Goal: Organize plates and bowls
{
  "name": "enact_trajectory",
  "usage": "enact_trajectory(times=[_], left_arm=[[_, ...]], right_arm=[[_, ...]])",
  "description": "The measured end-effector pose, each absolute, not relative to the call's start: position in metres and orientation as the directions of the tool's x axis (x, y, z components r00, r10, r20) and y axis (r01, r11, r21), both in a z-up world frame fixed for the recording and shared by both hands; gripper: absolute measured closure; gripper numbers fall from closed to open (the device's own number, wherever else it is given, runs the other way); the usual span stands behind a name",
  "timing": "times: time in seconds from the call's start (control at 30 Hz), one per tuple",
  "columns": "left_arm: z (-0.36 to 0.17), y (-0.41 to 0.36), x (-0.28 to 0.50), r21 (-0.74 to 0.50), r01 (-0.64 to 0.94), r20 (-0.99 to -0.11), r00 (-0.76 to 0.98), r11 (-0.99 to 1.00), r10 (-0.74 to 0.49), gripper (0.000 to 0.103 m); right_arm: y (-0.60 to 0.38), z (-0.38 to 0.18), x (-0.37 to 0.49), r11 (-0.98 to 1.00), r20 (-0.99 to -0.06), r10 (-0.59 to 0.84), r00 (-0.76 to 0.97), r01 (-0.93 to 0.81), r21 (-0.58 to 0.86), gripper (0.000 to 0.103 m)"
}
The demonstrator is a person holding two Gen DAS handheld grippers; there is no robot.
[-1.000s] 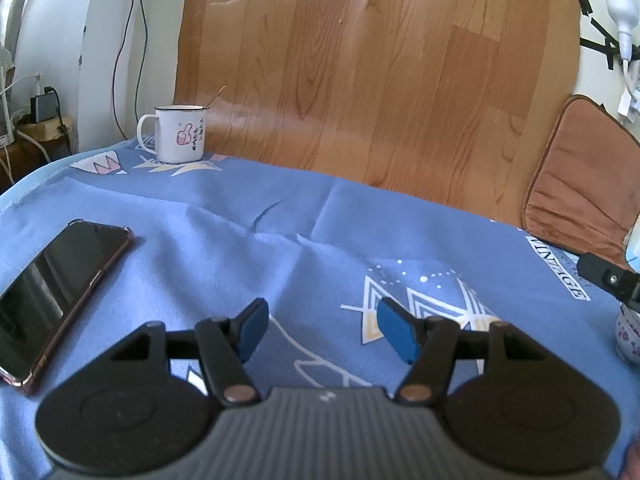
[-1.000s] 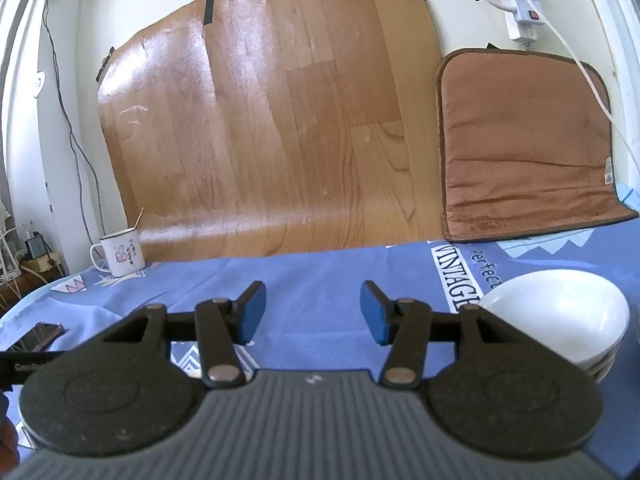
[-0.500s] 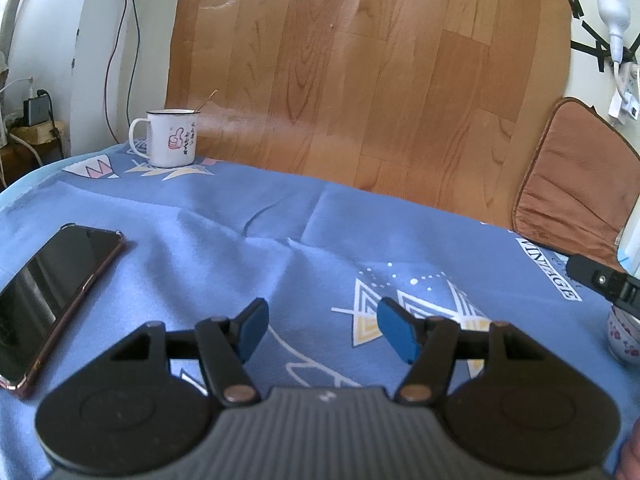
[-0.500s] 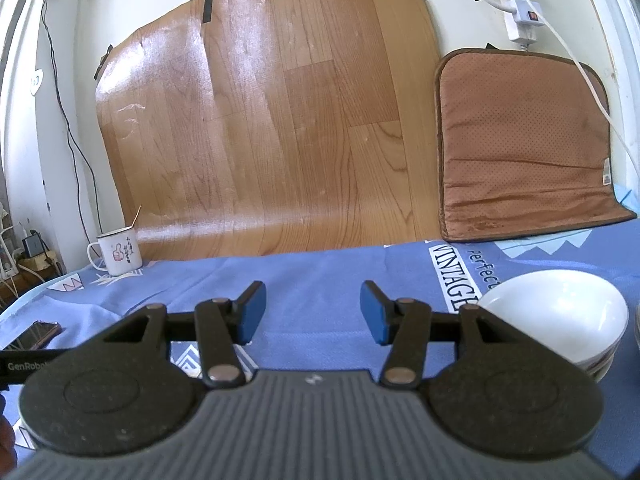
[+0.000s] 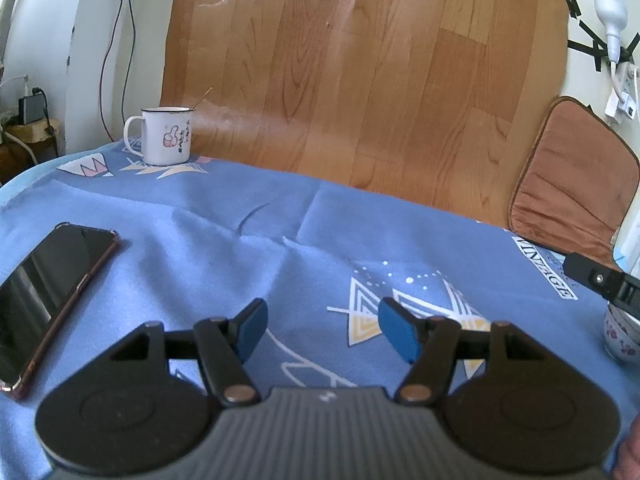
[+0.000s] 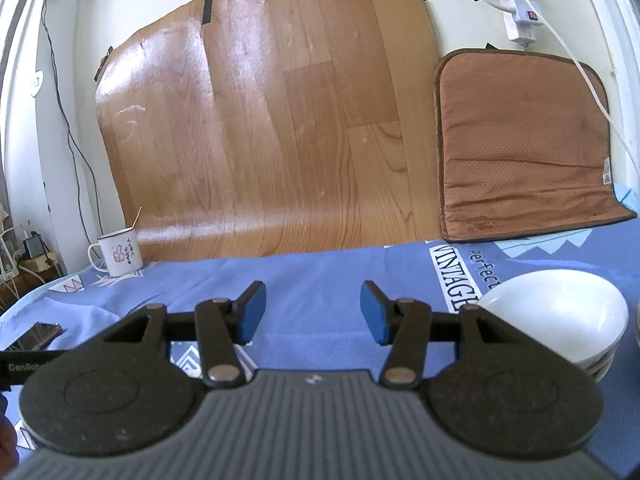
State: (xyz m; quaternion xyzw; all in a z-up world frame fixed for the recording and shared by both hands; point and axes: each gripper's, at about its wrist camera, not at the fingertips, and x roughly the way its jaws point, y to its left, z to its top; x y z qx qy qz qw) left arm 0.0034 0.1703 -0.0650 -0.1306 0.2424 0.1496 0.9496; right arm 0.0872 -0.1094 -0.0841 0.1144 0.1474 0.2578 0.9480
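Partly cut off, floral bowl (image 5: 622, 336) (stacked?) at frame edge; both grippers' fingers (image 5: 252, 330) (image 6: 250, 316) apart, empty.

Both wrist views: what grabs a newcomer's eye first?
The blue-padded tongs fill the foreground, the left tongs and right tongs both open and empty over the blue cloth. Next is the stack of white bowls at the right of the right view. A wood-grain sheet leans on the wall behind, with a mug at the cloth's far left and a phone near the left edge.
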Motion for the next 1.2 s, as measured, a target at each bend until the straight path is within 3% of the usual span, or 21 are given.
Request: enact_trajectory(times=[0.53,0.7,0.77,0.87,0.97,1.07,1.2], left_arm=[[-0.066,0.169,0.005,-0.171,-0.344,-0.504,0.836,0.923,0.218,0.04],[-0.066,0.17,0.004,-0.178,-0.339,-0.497,0.841,0.924,0.213,0.04],[-0.066,0.171,0.003,-0.184,-0.339,-0.496,0.842,0.923,0.211,0.04],[-0.065,0.17,0.006,-0.184,-0.323,-0.51,0.839,0.928,0.191,0.04],[-0.056,0.158,0.017,-0.196,-0.274,-0.529,0.838,0.942,0.134,0.04],[-0.033,0.13,0.028,-0.261,-0.161,-0.502,0.865,0.952,0.009,0.04],[-0.016,0.083,0.049,-0.246,-0.048,-0.516,0.852,0.968,-0.088,0.04]], right_arm=[[-0.106,-0.084,0.086,0.837,-0.221,0.531,0.818,-0.465,0.29,0.048],[-0.113,-0.08,0.084,0.829,-0.308,0.549,0.777,-0.462,0.315,0.049],[-0.134,-0.072,0.072,0.796,-0.3,0.593,0.747,-0.488,0.359,0.048],[-0.167,-0.054,0.052,0.804,-0.251,0.583,0.773,-0.504,0.315,0.048],[-0.207,-0.04,0.05,0.828,-0.218,0.537,0.815,-0.46,0.32,0.048],[-0.239,-0.034,0.068,0.85,-0.26,0.487,0.834,-0.384,0.362,0.048],[-0.262,-0.038,0.096,0.86,-0.322,0.464,0.825,-0.332,0.388,0.048]])
